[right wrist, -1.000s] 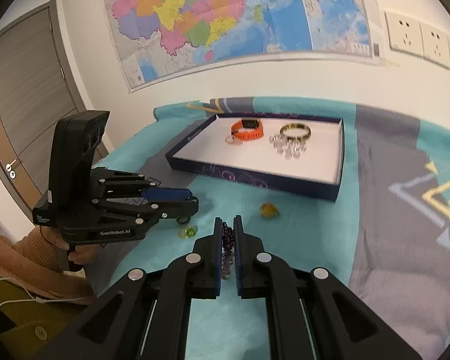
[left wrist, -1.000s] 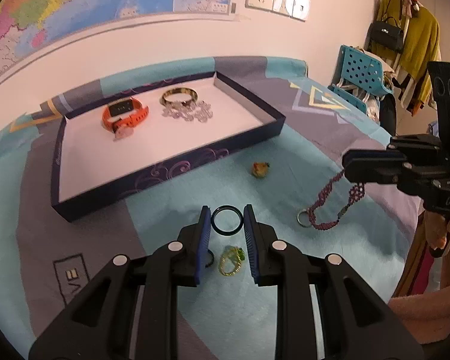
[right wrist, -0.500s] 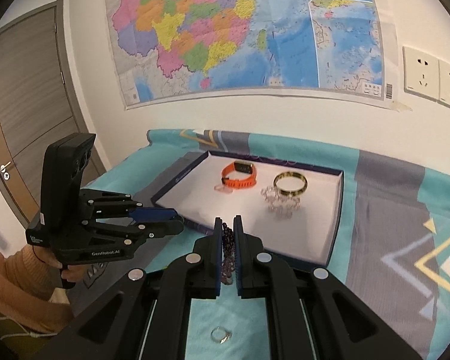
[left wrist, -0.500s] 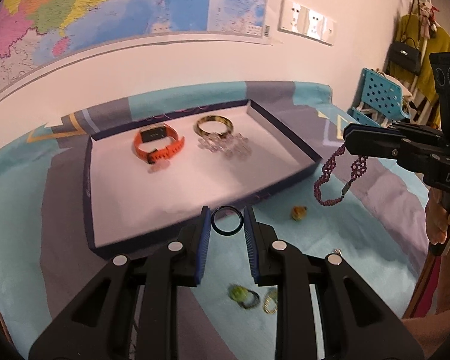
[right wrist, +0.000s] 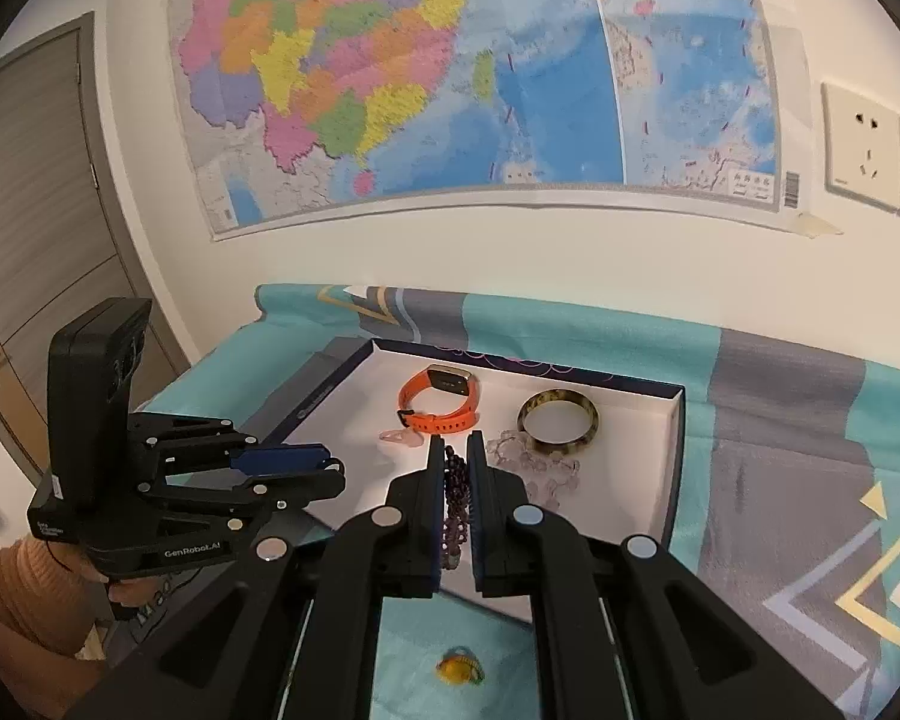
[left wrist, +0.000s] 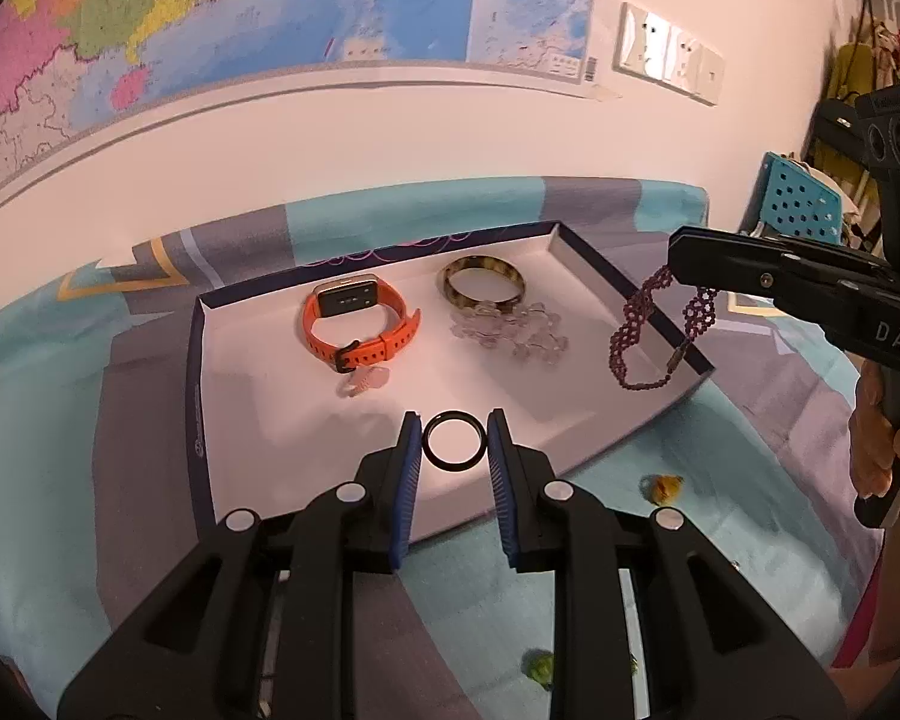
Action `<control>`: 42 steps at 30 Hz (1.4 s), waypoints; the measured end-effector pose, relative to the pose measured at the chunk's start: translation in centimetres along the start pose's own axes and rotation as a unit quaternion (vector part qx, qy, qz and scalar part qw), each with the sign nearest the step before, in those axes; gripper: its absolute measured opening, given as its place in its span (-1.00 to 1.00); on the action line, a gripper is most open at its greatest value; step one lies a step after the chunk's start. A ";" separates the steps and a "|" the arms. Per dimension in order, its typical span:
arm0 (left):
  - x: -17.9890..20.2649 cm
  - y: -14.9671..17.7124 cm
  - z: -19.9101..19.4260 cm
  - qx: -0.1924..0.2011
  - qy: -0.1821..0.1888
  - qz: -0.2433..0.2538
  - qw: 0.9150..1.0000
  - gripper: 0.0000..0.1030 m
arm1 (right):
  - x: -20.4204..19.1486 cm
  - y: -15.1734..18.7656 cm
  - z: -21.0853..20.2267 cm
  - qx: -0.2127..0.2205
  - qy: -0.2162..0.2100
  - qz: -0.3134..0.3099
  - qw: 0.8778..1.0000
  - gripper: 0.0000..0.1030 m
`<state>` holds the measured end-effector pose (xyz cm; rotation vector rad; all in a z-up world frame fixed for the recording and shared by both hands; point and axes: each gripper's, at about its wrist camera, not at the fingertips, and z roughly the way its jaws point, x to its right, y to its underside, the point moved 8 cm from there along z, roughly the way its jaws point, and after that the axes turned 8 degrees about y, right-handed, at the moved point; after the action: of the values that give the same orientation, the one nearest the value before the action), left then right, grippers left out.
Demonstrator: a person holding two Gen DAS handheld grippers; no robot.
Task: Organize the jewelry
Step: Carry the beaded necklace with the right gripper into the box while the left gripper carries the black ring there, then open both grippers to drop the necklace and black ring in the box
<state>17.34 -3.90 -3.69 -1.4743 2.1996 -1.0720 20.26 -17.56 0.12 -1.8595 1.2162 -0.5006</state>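
Observation:
My left gripper [left wrist: 455,429] is shut on a black ring [left wrist: 453,441] and holds it above the near part of the white tray [left wrist: 252,420]. My right gripper [right wrist: 455,450] is shut on a purple beaded bracelet [right wrist: 456,498], which hangs over the tray's right edge in the left wrist view [left wrist: 636,330]. In the tray lie an orange watch [left wrist: 360,321], a tortoiseshell bangle [left wrist: 483,282] and a clear bead bracelet [left wrist: 522,330].
The tray has a dark blue rim [right wrist: 675,462] and sits on a teal and grey cloth [right wrist: 780,480]. A yellow ring [left wrist: 663,487] and green rings [left wrist: 539,666] lie on the cloth near the tray. The wall with a map stands behind.
Both grippers have lifted and moved forward over the tray. The black ring now hangs above the tray's near part and the purple bracelet over its right edge.

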 end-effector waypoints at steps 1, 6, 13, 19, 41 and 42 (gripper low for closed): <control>-0.2 -0.1 0.3 -0.002 -0.002 -0.001 1.000 -0.56 | 0.1 -0.1 0.5 -0.002 0.003 0.001 1.000 -0.89; -1.1 -0.4 1.5 -0.011 -0.005 -0.009 1.000 -0.56 | 0.7 -0.2 2.8 -0.017 0.002 0.015 1.000 -0.89; -2.2 -0.5 3.2 -0.024 -0.014 -0.017 0.999 -0.56 | 0.8 0.1 5.3 -0.036 -0.010 0.034 0.999 -0.89; -2.9 -0.5 4.3 -0.035 -0.019 -0.023 0.999 -0.56 | 1.1 0.3 6.5 -0.046 -0.017 0.050 0.998 -0.89; -4.3 -0.3 6.8 -0.061 -0.034 -0.031 0.997 -0.55 | 4.8 2.7 10.4 -0.092 0.009 0.103 0.990 -0.89; -4.3 -0.3 6.8 -0.061 -0.034 -0.031 0.997 -0.55 | 4.8 2.8 10.5 -0.094 0.010 0.102 0.990 -0.88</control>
<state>23.45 -3.00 -8.79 -1.6158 2.2199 -0.9077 28.25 -17.80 -8.65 -1.8611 1.4916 -0.3002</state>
